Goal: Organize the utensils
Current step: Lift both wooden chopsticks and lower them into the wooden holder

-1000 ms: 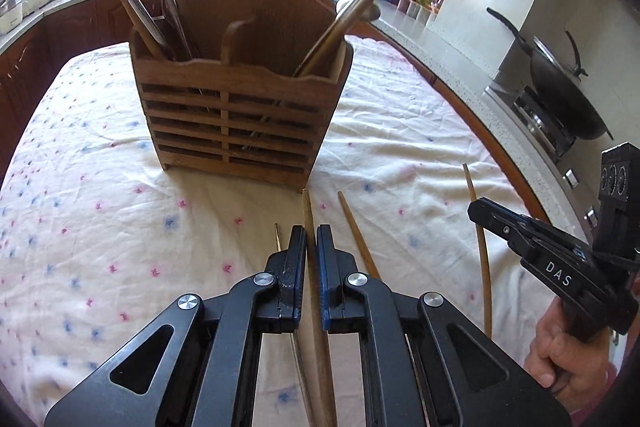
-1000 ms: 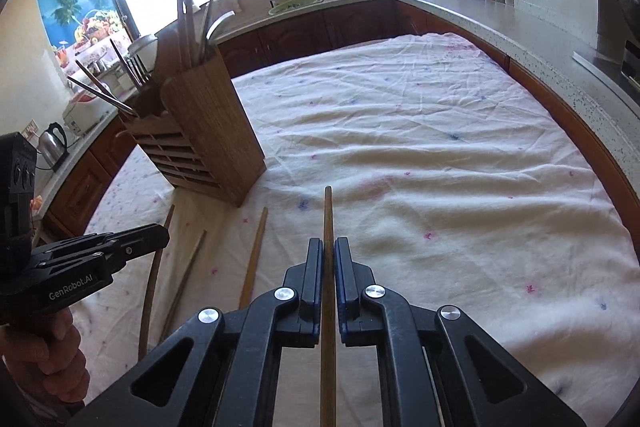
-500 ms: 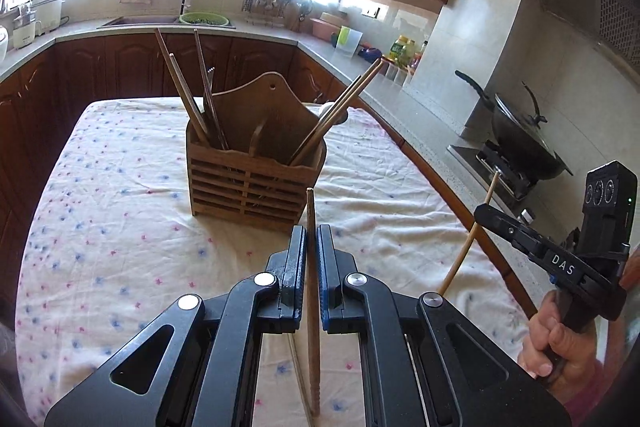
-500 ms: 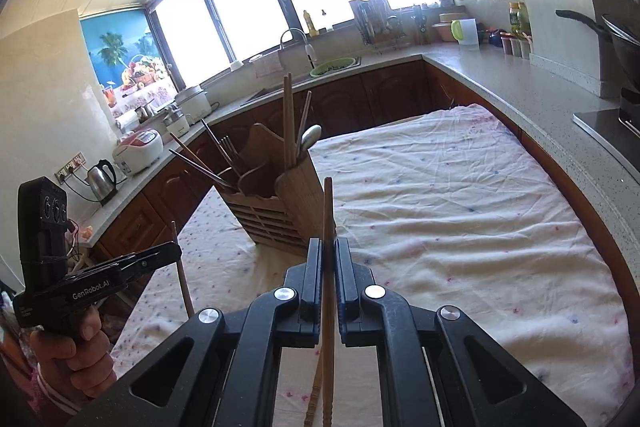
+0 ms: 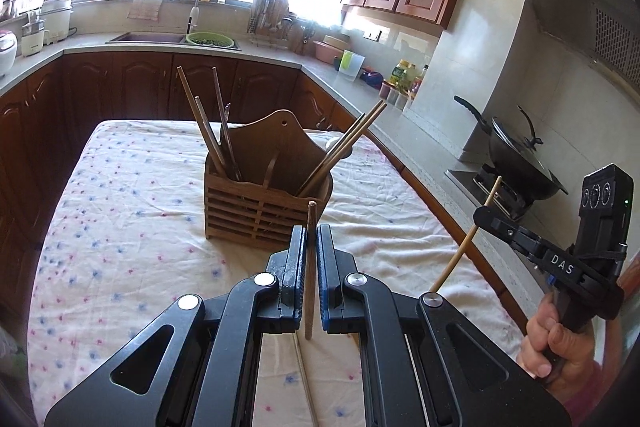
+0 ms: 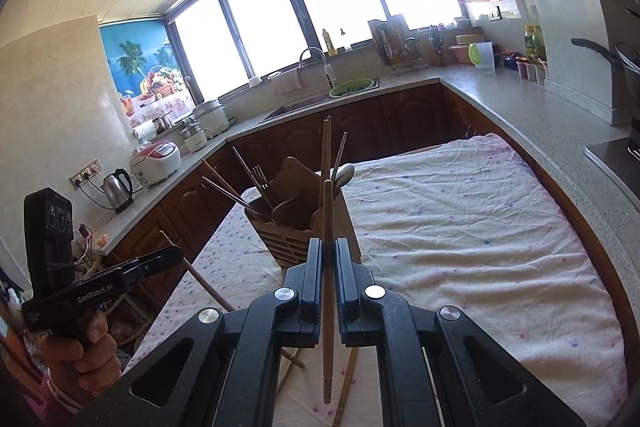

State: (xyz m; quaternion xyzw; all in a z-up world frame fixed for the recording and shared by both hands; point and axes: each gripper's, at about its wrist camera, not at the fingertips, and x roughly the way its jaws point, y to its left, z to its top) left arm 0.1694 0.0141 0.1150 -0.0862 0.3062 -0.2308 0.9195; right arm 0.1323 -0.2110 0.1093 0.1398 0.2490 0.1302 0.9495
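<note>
My left gripper (image 5: pixel 311 233) is shut on a brown wooden chopstick (image 5: pixel 308 307), held above the flowered tablecloth (image 5: pixel 120 227) and pointing at the wooden utensil holder (image 5: pixel 264 195). The holder stands mid-table with chopsticks and other utensils leaning in its compartments. My right gripper (image 6: pixel 328 245) is shut on a paler chopstick (image 6: pixel 328 347), also lifted and aimed at the holder (image 6: pixel 296 223). In the left wrist view, the right gripper (image 5: pixel 486 217) appears at right, gripping its slanted chopstick (image 5: pixel 464 247). In the right wrist view, the left gripper (image 6: pixel 176 253) shows at left.
Loose chopsticks (image 6: pixel 346 383) still lie on the cloth near the front edge, one under my left gripper (image 5: pixel 306 379). A wok (image 5: pixel 516 151) sits on the stove at right. Counters with a kettle (image 6: pixel 118 189), rice cooker (image 6: pixel 156 163) and sink surround the table.
Both grippers have risen off the cloth, each carrying its chopstick, and tipped up a little. The holder now looks farther off and lower in both views.
</note>
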